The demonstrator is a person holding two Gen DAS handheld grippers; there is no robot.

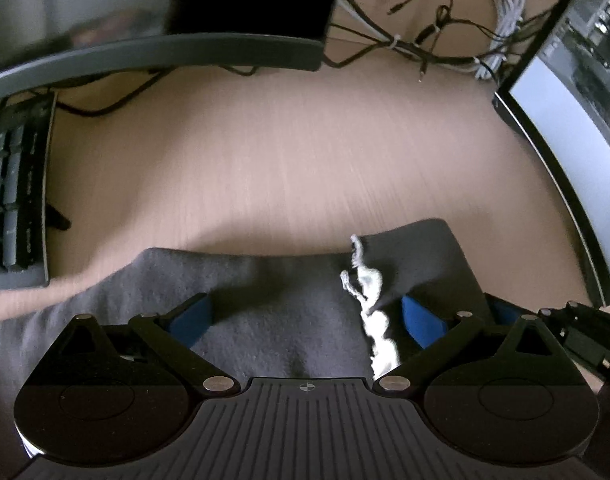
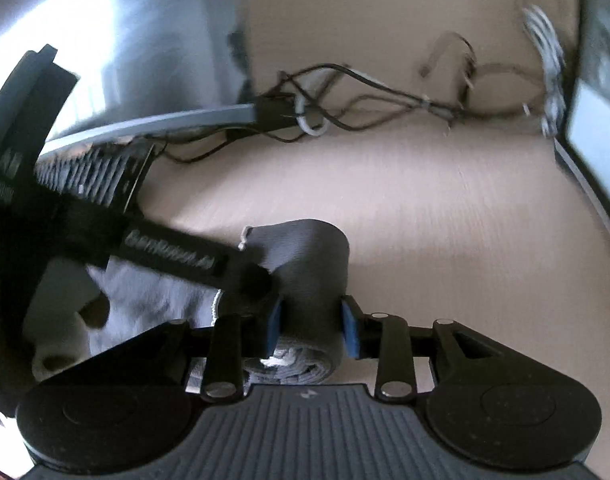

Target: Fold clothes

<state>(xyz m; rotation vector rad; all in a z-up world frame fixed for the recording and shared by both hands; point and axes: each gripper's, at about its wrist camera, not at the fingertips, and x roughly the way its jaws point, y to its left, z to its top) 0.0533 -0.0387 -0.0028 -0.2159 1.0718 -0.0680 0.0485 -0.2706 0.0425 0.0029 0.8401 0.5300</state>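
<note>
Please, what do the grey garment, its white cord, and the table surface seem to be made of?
Grey garment: likely fleece or soft knit, matte, with a fuzzy nap and soft folds.
White cord: probably braided cotton or similar; its end looks frayed and twisted.
Table: looks like light wood or wood-look laminate, smooth, with fine straight grain lines; which one cannot be told.

Two close wrist fisheyes, angled down along their tongs, sharing desk (image 1: pixel 305 152) and cables (image 2: pixel 365 96).

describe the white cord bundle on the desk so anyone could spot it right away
Start at the lit monitor standing on the wooden desk. Just beside its far edge lies the white cord bundle, coiled into loops. The loose cables tangled next to it are mostly thin and black.
</note>
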